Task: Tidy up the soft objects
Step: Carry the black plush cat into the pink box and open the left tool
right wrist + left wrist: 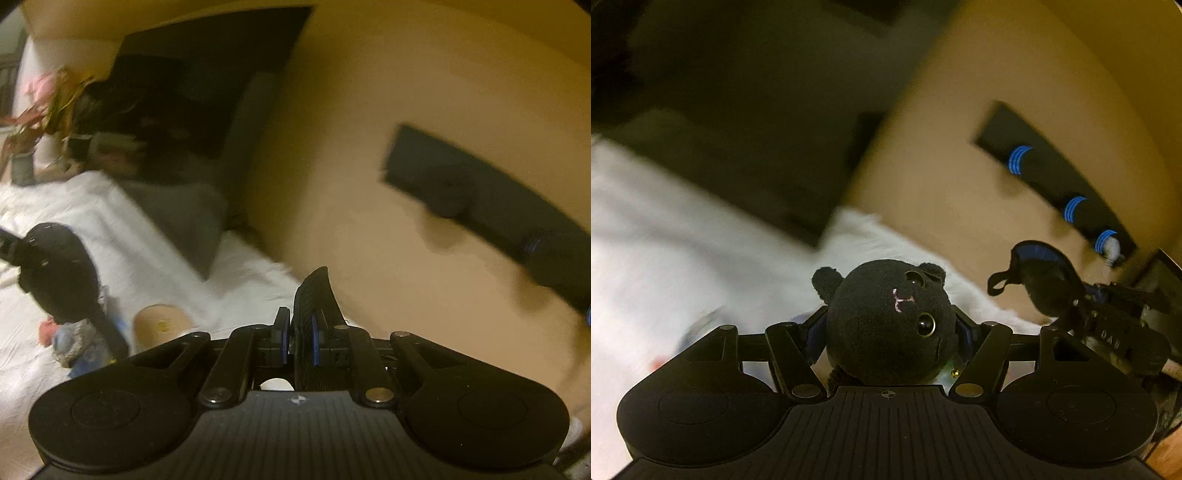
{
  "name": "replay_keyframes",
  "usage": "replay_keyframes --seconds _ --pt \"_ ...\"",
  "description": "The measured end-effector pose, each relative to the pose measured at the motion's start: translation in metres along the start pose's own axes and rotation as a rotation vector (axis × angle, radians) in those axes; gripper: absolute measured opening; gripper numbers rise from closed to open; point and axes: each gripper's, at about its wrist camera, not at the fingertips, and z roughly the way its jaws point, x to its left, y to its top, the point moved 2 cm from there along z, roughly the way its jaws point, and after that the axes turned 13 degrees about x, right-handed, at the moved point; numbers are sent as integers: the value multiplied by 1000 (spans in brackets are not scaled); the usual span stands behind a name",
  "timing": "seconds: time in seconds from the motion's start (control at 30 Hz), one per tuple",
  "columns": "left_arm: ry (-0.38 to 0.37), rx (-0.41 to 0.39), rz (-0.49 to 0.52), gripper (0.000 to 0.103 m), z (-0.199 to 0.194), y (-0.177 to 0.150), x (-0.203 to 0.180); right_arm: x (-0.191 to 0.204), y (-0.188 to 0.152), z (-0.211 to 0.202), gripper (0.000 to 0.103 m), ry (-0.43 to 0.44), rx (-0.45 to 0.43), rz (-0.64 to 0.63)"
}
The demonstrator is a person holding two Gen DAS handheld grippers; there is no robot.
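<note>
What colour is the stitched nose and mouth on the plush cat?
Pink, on the black plush cat; the left wrist view shows it best.

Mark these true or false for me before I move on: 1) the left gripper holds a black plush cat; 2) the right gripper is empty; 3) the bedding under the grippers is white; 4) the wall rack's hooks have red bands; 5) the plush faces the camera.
1) True: the left gripper is closed on the black plush cat.
2) False: the right gripper pinches a thin black fabric piece.
3) True: the white bedding lies below.
4) False: the bands on the wall rack are blue.
5) True: its eyes and pink mouth look toward the left wrist camera.
</note>
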Motion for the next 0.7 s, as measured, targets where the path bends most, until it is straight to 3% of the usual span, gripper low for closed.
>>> replay_keyframes --seconds 0.2,0.4,0.63,0.7 --pt "-119 81 164 71 49 30 -78 -52 -34 -30 11 -124 -6 87" --pt "-226 236 271 72 114 22 -143 -92 -71 -43 11 -202 22 181" --pt "-298 412 332 73 205 -10 -194 -122 -100 -24 11 -183 91 270" --pt "-246 492 362 74 237 -21 -197 -129 -109 -10 13 -138 120 306"
